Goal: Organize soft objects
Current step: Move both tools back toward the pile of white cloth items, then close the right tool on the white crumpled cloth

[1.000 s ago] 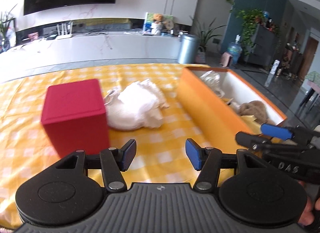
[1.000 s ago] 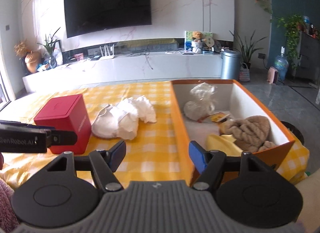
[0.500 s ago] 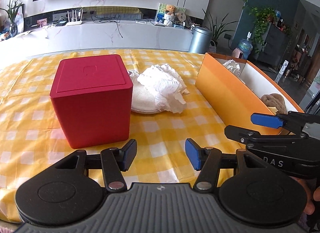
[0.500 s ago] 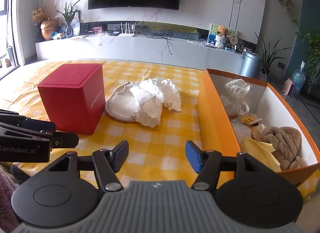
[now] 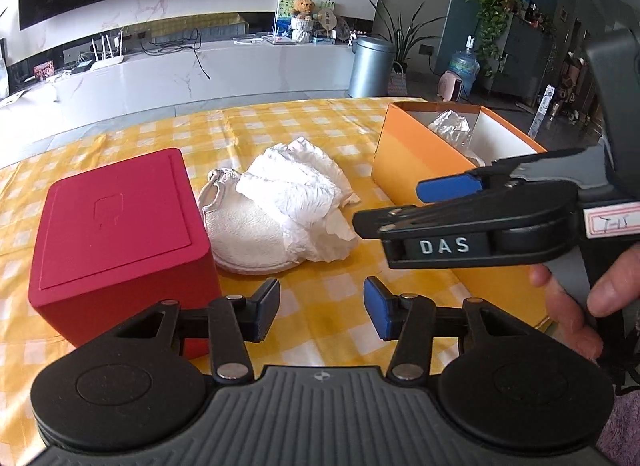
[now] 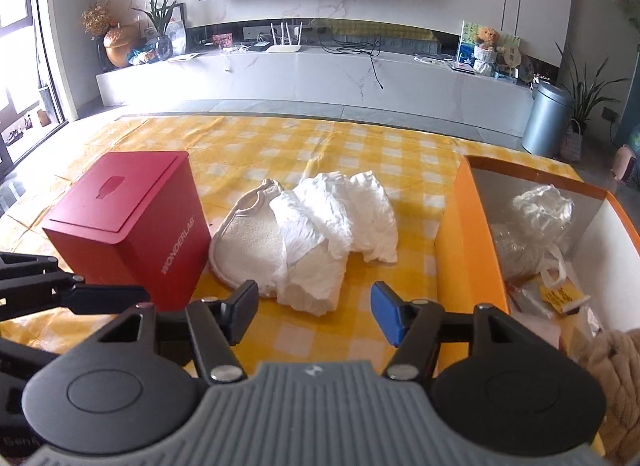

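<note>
Crumpled white cloth lies heaped on a round pale pad in the middle of the yellow checked tablecloth, just right of the red box and left of the open orange box; both soft pieces are still out on the table, untouched. Inside the orange box a clear bag sits at the far end, a brown knitted bundle at the near end, with some flat packets between them; so, by my reading, part of the sorting is done and the white heap is what is left to put away. Right gripper hangs just near of the heap, pointing at it; its jaws are opening, with nothing between them and no pad on the cloth. Left gripper sits nearer and lower, also short of the heap; its jaws are closing on empty air above the tablecloth.
</note>
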### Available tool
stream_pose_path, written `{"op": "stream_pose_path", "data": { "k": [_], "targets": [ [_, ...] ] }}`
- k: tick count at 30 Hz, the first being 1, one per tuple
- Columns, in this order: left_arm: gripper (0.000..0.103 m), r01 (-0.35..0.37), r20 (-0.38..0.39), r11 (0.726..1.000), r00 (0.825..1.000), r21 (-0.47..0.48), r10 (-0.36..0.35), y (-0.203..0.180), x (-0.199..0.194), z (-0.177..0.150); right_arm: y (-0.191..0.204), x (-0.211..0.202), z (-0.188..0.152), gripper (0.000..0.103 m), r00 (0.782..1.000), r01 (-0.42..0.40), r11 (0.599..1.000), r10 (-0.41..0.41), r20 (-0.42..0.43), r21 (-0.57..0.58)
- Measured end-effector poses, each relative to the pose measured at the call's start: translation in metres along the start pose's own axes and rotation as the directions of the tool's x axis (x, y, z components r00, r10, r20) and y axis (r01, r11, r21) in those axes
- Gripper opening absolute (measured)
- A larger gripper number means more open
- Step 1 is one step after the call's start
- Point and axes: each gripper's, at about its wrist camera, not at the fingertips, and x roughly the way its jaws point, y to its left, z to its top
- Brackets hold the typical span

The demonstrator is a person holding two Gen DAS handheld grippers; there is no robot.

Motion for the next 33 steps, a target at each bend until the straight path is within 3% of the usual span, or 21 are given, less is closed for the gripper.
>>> {"op": "stream_pose_path", "data": {
  "k": [3, 9, 12, 17, 22, 25, 28, 30, 31, 33],
  "targets": [
    [0.057, 0.023, -0.038, 0.999, 0.999, -0.044, -0.025, 0.001, 0.015, 0.008, -0.003, 0.024, 0.015, 0.072, 0.999, -0.014, 0.999, 0.013, -0.049, -0.031],
    [0.057, 0.0, -0.082, 0.996, 0.997, -0.086, -0.007, -0.002, 0.039, 0.019, -0.009, 0.064, 0.041, 0.088, 0.981, -0.079, 0.993, 0.061, -0.183, -0.091],
    [0.057, -0.034, -0.107, 0.993, 0.994, -0.117, 0.022, -0.002, 0.048, 0.023, -0.011, 0.082, 0.054, 0.089, 0.97, -0.103, 0.988, 0.074, -0.23, -0.115],
    [0.057, -0.044, -0.097, 0.992, 0.995, -0.118, 0.033, -0.004, 0.053, 0.022, -0.015, 0.119, 0.073, 0.091, 0.946, -0.141, 0.982, 0.096, -0.31, -0.125],
    [0.057, -0.04, -0.1, 0.991, 0.995, -0.13, 0.027, -0.003, 0.054, 0.022, -0.018, 0.148, 0.083, 0.091, 0.936, -0.139, 0.981, 0.086, -0.341, -0.135],
    [0.057, -0.039, -0.099, 0.991, 0.995, -0.128, 0.026, -0.004, 0.056, 0.023, -0.017, 0.159, 0.083, 0.082, 0.924, -0.161, 0.978, 0.102, -0.368, -0.134],
    [0.057, -0.038, -0.107, 0.99, 0.994, -0.133, 0.023, -0.002, 0.058, 0.023, -0.016, 0.167, 0.079, 0.066, 0.907, -0.187, 0.976, 0.127, -0.401, -0.113],
    [0.057, -0.039, -0.108, 0.991, 0.994, -0.129, 0.025, -0.004, 0.061, 0.024, -0.018, 0.17, 0.075, 0.046, 0.903, -0.19, 0.977, 0.133, -0.408, -0.101],
    [0.057, -0.039, -0.106, 0.991, 0.994, -0.127, 0.026, -0.004, 0.061, 0.023, -0.018, 0.169, 0.075, 0.041, 0.904, -0.193, 0.976, 0.137, -0.404, -0.1],
    [0.057, -0.044, -0.104, 0.992, 0.994, -0.121, 0.031, -0.004, 0.062, 0.024, -0.019, 0.163, 0.074, 0.014, 0.91, -0.187, 0.975, 0.128, -0.394, -0.116]
  ]
}}
